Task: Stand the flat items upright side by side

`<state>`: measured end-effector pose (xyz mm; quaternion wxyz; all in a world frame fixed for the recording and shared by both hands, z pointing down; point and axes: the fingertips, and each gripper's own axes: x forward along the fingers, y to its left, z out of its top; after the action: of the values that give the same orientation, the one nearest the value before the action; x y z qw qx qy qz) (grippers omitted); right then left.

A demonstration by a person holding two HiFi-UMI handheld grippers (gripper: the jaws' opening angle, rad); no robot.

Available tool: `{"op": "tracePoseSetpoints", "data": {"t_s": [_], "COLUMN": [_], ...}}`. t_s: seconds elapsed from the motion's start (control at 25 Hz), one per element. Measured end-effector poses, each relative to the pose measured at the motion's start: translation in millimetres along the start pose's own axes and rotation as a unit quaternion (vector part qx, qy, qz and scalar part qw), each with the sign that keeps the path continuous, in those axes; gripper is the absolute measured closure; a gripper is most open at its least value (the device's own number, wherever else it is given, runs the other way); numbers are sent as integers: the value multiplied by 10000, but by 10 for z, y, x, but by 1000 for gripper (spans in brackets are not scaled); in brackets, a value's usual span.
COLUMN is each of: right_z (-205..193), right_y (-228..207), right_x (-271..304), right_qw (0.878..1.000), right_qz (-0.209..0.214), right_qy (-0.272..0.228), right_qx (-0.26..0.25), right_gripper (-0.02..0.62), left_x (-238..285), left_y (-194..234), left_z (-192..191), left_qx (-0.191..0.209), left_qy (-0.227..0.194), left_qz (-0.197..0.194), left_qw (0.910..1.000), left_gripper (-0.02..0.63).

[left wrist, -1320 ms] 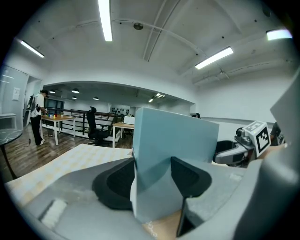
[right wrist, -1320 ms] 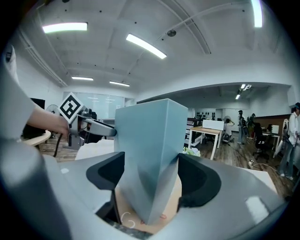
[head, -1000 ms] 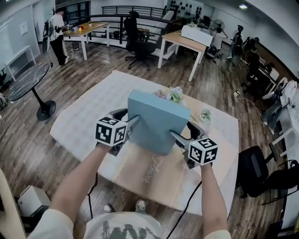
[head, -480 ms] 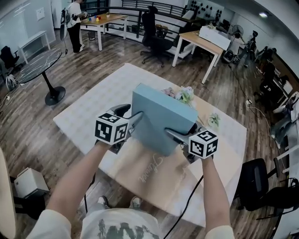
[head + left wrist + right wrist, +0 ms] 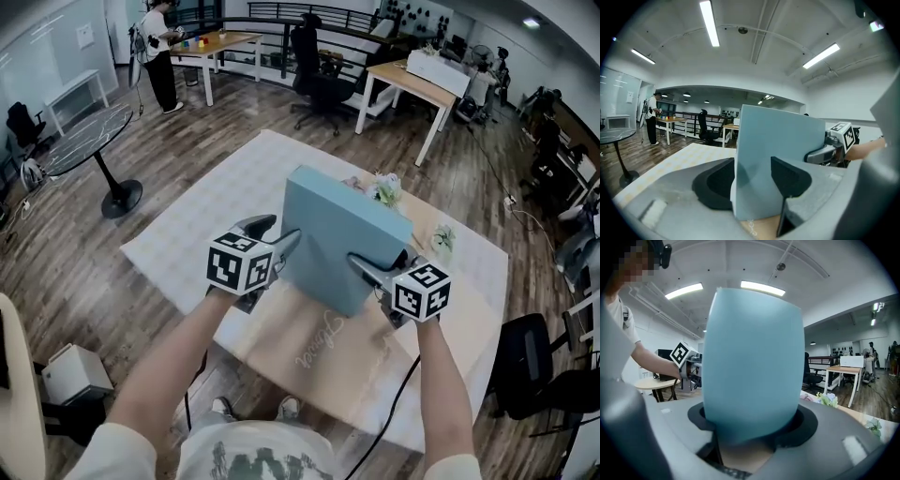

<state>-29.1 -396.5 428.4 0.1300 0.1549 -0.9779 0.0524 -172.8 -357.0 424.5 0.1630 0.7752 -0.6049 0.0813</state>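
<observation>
A flat light-blue box [image 5: 342, 239] stands on edge above a brown paper mat [image 5: 328, 352], leaning a little away from me. My left gripper [image 5: 279, 232] is shut on its left edge; in the left gripper view the box [image 5: 778, 154] sits between the dark pads [image 5: 715, 183]. My right gripper [image 5: 380, 264] grips the right edge. Its jaws have just been closing, with the box [image 5: 752, 362] filling the space between them and both pads against it. The box's bottom edge is hidden behind the grippers.
The mat lies on a table under a white patterned cloth [image 5: 206, 225]. Behind the box are artificial flowers [image 5: 384, 187] and a small green sprig [image 5: 442, 239]. Round the table are wooden floor, a round side table [image 5: 84, 131], desks, office chairs and a person [image 5: 159, 37] far off.
The box and both grippers sit slightly further right in the head view. The right gripper has drawn closer in on the box's right edge. The left grip looks the same.
</observation>
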Motion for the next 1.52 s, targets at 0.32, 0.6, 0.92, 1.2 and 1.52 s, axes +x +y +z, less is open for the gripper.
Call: {"op": "tracePoseSetpoints", "data": {"t_s": [0.32, 0.6, 0.92, 1.2, 1.52], "right_z": [23, -53, 52, 131, 250], "right_y": [83, 127, 289, 495, 671], "right_x": [-104, -365, -253, -1, 323], "right_qw": [9923, 9673, 9116, 8480, 8004], "right_qz": [-1182, -2528, -4102, -5274, -5943], "right_qy": [-29, -153, -286, -440, -517], "right_qx": [-363, -100, -49, 300, 591], "right_gripper": [273, 281, 295, 295, 296], "left_x": [8, 84, -43, -303, -545], "left_y": [-41, -362, -258, -28, 328], "left_z": [40, 47, -11, -49, -51], "left_qx": [64, 221, 288, 437, 526], "left_qy": [41, 74, 111, 152, 169], "left_qz": [-437, -1178, -1646, -1824, -1793], "left_qw": [9990, 9928, 9859, 9821, 9822], "left_gripper": [364, 364, 364, 364, 364]}}
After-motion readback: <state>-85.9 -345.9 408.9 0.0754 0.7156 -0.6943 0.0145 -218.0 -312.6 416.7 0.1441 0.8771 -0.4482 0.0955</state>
